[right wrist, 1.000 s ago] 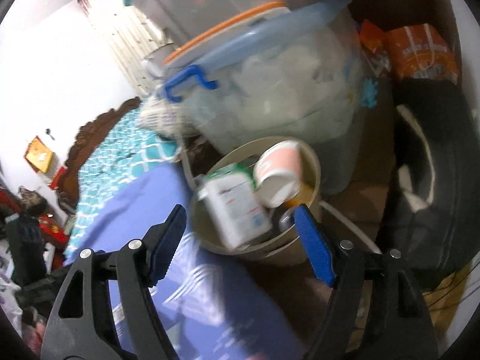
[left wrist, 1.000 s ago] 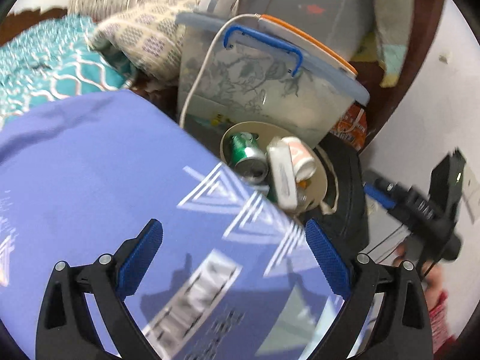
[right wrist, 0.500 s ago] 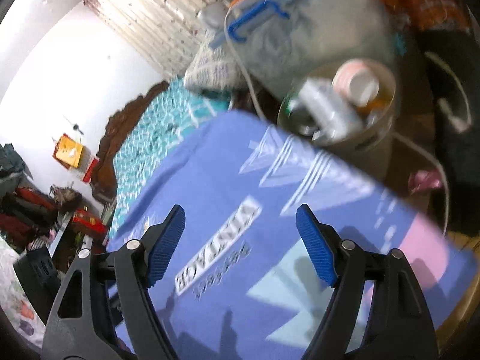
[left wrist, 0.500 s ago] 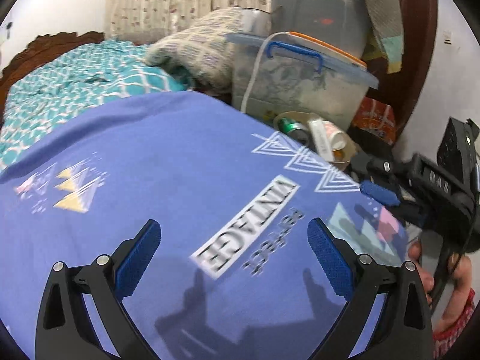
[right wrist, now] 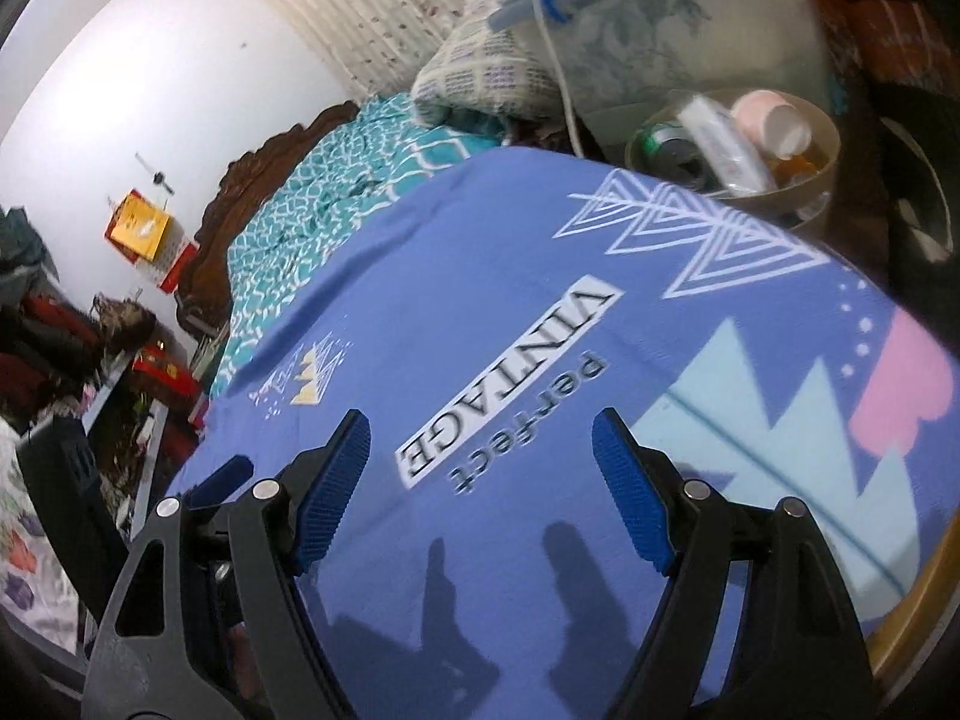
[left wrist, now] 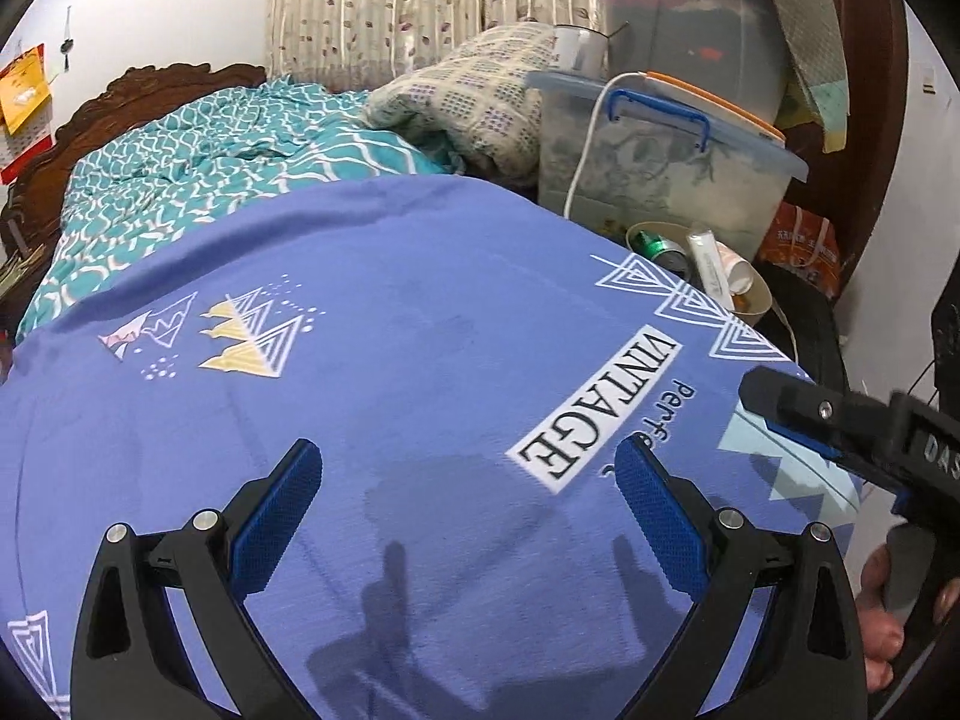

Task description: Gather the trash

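- Bedroom clutter frames both views: a bed under a blue printed sheet (left wrist: 372, 324) with the word "VINTAGE", a teal quilt (left wrist: 198, 180) behind it, and curtains (left wrist: 384, 6) on the far wall.
- From the left wrist view, the left gripper (left wrist: 468, 510) hangs over the blue sheet with its jaws spread wide and nothing between them.
- Beyond the sheet's far edge sits a beige bin (left wrist: 757, 300) holding the trash: a green can (left wrist: 660, 247), a white carton (left wrist: 708, 264) and a pink cup (left wrist: 739, 276). A clear storage box (left wrist: 660, 168) with a blue handle stands just behind it.
- At the right edge, a hand (left wrist: 882, 618) holds the right gripper's black body.
- From the right wrist view, the right gripper (right wrist: 480, 486) is also over the sheet, jaws wide apart and empty.
- Here the bin (right wrist: 822, 174) lies at upper right, past the sheet's edge, well apart from the fingertips, with the can (right wrist: 666, 144), carton (right wrist: 726, 144) and cup (right wrist: 771, 120) inside.
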Tool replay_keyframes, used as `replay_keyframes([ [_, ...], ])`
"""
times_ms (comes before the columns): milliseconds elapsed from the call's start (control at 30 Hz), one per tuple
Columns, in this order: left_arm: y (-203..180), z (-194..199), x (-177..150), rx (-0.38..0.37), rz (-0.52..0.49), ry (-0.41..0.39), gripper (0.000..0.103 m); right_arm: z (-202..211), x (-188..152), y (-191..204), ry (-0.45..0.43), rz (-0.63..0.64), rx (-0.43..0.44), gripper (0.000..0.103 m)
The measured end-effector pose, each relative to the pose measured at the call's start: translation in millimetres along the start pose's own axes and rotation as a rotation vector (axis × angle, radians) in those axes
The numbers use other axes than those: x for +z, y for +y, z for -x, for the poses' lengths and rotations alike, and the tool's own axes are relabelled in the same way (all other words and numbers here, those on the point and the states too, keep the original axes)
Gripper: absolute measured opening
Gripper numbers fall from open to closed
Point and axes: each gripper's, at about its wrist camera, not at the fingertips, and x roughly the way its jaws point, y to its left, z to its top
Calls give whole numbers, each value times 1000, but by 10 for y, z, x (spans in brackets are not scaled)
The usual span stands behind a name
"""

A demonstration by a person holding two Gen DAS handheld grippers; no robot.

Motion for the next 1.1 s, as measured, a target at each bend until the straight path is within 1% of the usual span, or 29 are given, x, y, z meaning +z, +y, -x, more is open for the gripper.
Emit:
replay_keyframes([
  [200, 145, 17, -62, 46, 17, -10, 94, -98, -93, 187, 19, 43, -2, 77],
  [333, 239, 13, -93, 85, 37, -14, 94, -132, -131, 224, 29, 49, -4, 77],
  [533, 266, -7, -120, 125, 39, -16, 94, -168, -156, 203, 31, 37, -11, 77],
  [600, 257, -10, -140, 168, 33, -13, 94, -168, -171, 202, 30, 38, -16, 77],
  [700, 248, -9, -165, 205, 24, -19, 94, -155, -181, 225, 22, 54, -27, 77],
  [1000, 294, -9, -203, 211, 40, -17, 94, -146, -186, 227, 12, 65, -42, 77],
  [1100, 301, -5, -209, 193, 41, -16, 94, -160, -199, 210, 21, 59, -43, 77],
])
